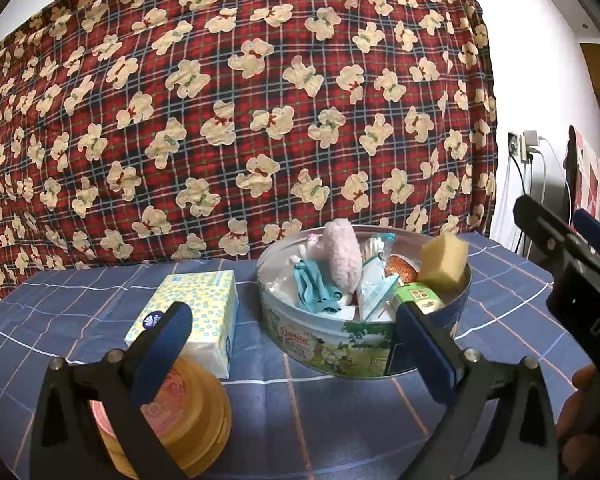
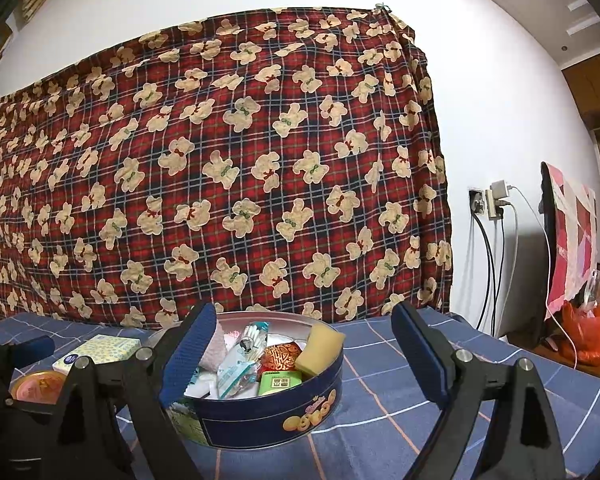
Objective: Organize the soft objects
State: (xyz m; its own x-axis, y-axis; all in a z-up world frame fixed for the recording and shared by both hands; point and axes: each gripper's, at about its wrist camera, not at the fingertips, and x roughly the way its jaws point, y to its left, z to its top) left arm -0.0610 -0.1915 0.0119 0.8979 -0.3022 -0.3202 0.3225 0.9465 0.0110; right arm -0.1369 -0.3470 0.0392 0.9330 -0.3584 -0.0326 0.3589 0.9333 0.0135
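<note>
A round blue cookie tin (image 1: 328, 346) (image 2: 268, 412) stands on the checked blue tablecloth, filled with soft things: a pink fluffy piece (image 1: 342, 256), a teal cloth (image 1: 314, 286), a yellow sponge (image 1: 444, 262) (image 2: 320, 346), small packets and a green pack (image 2: 280, 384). A tissue pack (image 1: 198, 312) (image 2: 100, 350) lies left of the tin. My left gripper (image 1: 296, 344) is open in front of the tin with nothing between its fingers. My right gripper (image 2: 304, 354) is open too, its jaws standing to either side of the tin without touching it.
A round orange-rimmed lid (image 1: 188, 412) (image 2: 36, 386) lies near the left fingers. A red plaid bear-print sheet (image 1: 240, 100) hangs behind the table. Wall sockets with cables (image 2: 492, 204) and an orange bag (image 2: 592, 332) are at the right. A hand (image 1: 584, 412) holds the right gripper.
</note>
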